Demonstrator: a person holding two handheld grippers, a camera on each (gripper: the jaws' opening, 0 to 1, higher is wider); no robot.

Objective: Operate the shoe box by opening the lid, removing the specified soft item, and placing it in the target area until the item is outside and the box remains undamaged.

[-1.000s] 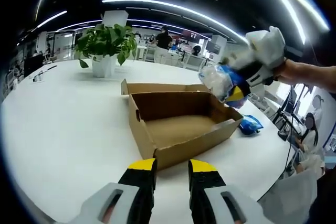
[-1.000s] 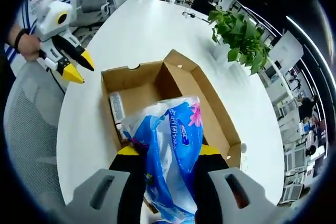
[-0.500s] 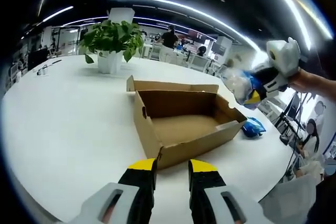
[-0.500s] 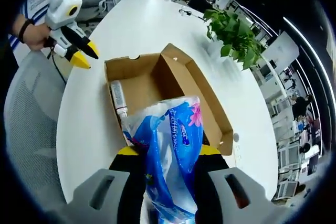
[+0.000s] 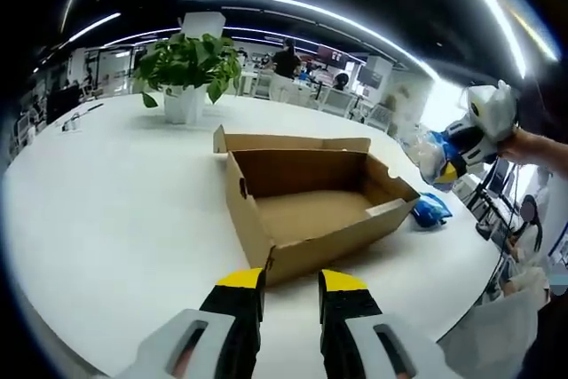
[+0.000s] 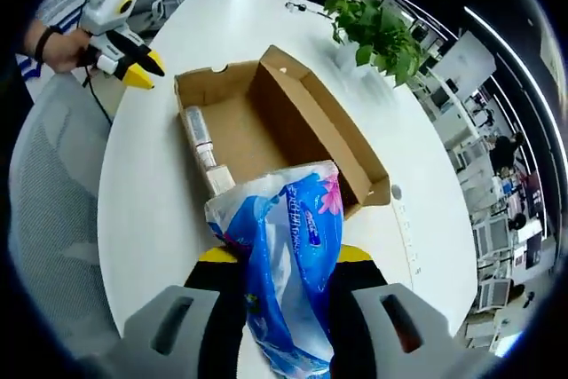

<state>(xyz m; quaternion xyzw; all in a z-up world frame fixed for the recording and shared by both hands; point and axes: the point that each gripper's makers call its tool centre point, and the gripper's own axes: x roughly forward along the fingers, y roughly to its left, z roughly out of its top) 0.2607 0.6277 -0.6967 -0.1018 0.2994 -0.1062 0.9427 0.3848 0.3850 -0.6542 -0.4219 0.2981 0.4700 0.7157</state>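
One blue printed packet (image 6: 288, 281), lettering unreadable, clamped above open shoe box (image 6: 266, 130).

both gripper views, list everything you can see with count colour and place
shoe box: 1, brown cardboard, open, on the table middle
white table: 1, under the box
tissue pack: 1, blue and white plastic, clamped in the right hand-held gripper, above the table
small blue pack: 1, on the table right of the box
potted plant: 1, green, white pot, far side of the table
left hand-held gripper: 1, yellow-tipped, empty, near the box
right hand-held gripper: 1, yellow-tipped, holding the tissue pack
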